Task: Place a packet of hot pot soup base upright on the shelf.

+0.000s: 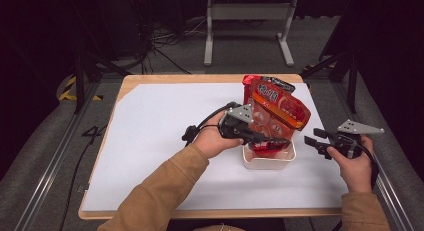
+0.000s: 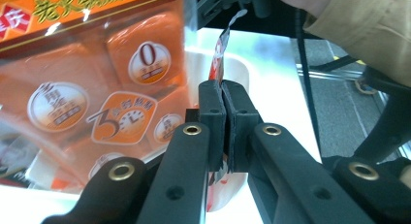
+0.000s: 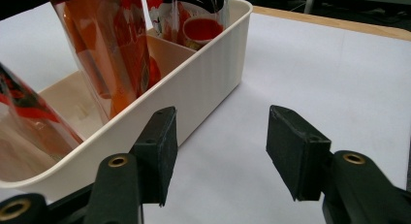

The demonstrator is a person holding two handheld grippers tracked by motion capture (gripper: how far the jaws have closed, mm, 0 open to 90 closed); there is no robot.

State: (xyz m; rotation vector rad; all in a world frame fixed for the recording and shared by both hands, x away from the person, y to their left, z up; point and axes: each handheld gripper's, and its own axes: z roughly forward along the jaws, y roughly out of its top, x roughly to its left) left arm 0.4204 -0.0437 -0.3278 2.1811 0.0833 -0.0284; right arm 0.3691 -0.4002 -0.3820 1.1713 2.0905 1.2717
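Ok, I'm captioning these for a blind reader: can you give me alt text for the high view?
A person's left gripper is shut on a red snack packet standing in a white bin on a white-topped table. The right gripper is open just right of the bin, holding nothing.

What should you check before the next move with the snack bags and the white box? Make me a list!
1. Left gripper shut on the edge of a red and orange plastic snack bag: ok.
2. Bag's bottom inside the white plastic bin: ok.
3. Right gripper open, holding nothing: ok.
4. Right gripper apart from the bin's wall: ok.
5. Bin flat on the white table cover: ok.
6. Room left in the bin's compartments: cannot tell.
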